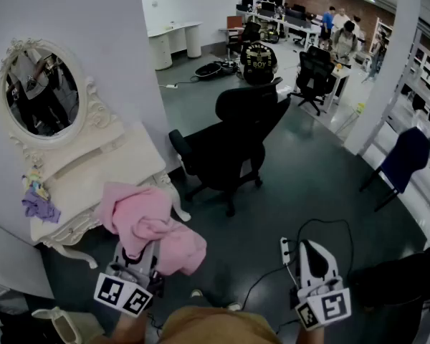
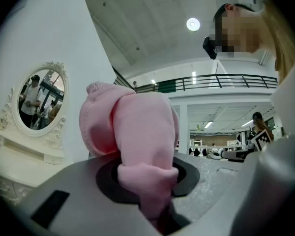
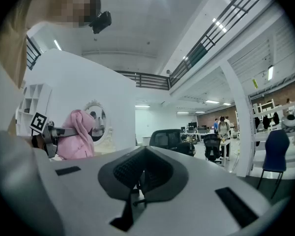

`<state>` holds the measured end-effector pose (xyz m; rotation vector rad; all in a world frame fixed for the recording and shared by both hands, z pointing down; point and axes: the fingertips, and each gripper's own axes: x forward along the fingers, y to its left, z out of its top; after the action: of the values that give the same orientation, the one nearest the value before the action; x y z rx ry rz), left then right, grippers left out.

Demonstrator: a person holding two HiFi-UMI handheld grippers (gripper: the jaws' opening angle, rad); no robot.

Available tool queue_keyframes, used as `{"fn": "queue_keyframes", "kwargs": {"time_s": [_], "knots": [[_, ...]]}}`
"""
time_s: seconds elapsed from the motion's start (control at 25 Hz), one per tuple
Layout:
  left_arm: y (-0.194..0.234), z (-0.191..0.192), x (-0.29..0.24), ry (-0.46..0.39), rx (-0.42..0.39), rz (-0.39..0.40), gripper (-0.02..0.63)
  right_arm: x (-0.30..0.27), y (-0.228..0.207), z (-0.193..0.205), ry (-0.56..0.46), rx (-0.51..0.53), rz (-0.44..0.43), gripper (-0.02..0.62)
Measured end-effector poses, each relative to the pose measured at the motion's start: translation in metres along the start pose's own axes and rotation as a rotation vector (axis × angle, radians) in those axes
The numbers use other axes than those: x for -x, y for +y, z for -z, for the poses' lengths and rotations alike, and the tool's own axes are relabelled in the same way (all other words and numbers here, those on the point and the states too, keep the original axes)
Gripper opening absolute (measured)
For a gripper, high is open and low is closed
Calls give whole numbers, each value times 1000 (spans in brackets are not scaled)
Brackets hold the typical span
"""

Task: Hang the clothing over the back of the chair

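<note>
At the bottom of the head view the person holds 2 tools. The left tool (image 1: pixel 137 258) is pinching a pink garment (image 1: pixel 152 226): in the left gripper view a fold of the fabric is squeezed between its jaws, and the rest bunches up over them. The garment hangs in the air in front of the person, just beside the corner of the white tabletop (image 1: pixel 109 172), and is not on the chair. The right tool (image 1: pixel 309 251) is well apart from it, over the dark floor (image 1: pixel 301 185), with its jaws pressed together on nothing.

On the tabletop's left end lies a purple cloth (image 1: pixel 40 205), and an oval mirror (image 1: pixel 43 95) stands behind it against the wall. Farther out, a black office chair (image 1: pixel 236 131) stands on the floor beyond the garment, its backrest bare. A blue chair (image 1: pixel 405 160) is at the right, and several people (image 1: pixel 342 38) are at desks at the far end of the room.
</note>
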<state>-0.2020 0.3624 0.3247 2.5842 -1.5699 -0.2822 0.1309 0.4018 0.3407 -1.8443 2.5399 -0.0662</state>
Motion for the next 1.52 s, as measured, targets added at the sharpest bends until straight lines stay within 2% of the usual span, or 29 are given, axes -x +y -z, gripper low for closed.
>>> {"fn": "queue_keyframes", "kwargs": {"time_s": [0.48, 0.64, 0.84, 1.08, 1.28, 1.52], "knots": [[-3, 9, 3, 16, 1, 2, 84, 1, 1, 8, 1, -20, -4, 2], [-3, 9, 6, 17, -1, -12, 84, 1, 4, 6, -25, -78, -44, 3], [-4, 16, 15, 22, -6, -30, 85, -4, 6, 23, 7, -82, -69, 3], [19, 32, 16, 49, 13, -82, 84, -32, 15, 37, 39, -82, -115, 3], [43, 44, -15, 58, 22, -86, 86, -72, 13, 46, 58, -73, -131, 3], [85, 50, -94, 55, 58, -51, 86, -141, -11, 46, 82, -77, -90, 3]]}}
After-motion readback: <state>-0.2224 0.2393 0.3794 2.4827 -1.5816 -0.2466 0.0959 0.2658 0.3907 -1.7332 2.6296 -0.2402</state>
